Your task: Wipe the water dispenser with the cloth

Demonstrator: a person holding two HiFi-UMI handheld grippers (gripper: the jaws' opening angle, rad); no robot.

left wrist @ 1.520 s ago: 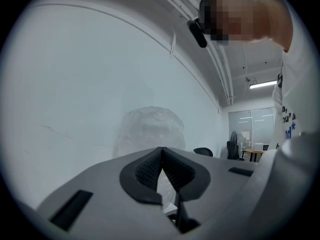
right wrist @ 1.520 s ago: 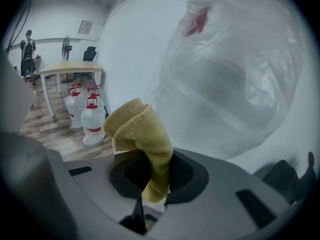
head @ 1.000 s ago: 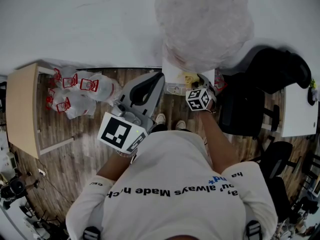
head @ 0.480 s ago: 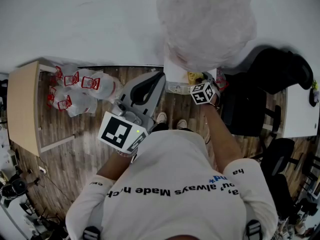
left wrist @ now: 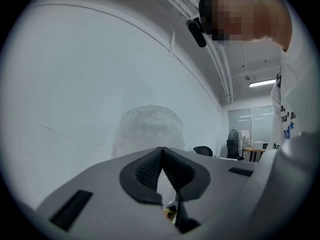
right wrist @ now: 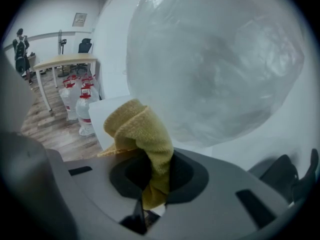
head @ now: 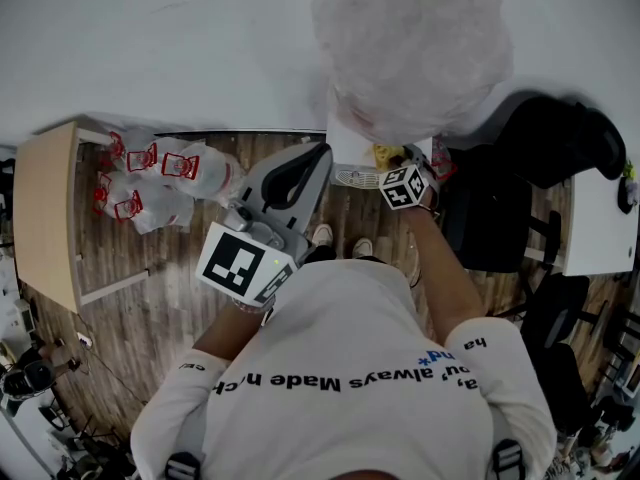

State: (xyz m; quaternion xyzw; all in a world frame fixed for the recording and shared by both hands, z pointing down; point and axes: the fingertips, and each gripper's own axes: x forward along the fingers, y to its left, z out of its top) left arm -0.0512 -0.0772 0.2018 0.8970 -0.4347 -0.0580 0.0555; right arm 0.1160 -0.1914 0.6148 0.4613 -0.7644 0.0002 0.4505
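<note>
One yellow cloth (right wrist: 142, 134) is pinched in the jaws of your right gripper (right wrist: 150, 166). Its bunched upper part stands up above the jaws and its lower end hangs down between them. You hold it close to the water dispenser (head: 350, 148), at the top of the white body and just under the big clear bottle (right wrist: 215, 69) that sits on it. Whether the cloth touches the surface cannot be told from any view. In the head view your right arm reaches forward to the dispenser's front right corner.

Your left gripper (left wrist: 161, 154) is held up to the left of the dispenser, apart from it, pointing toward the white wall (head: 180, 48). Its jaws are pressed together at the tips with nothing between them.

Several water jugs (head: 150, 183) with red caps stand in a group on the wooden floor (head: 140, 308), left of the dispenser and against the wall. A pale wooden desk (head: 45, 218) stands just beyond them, further left. A black office chair (head: 490, 218) stands just right of the dispenser, beside your right arm.
</note>
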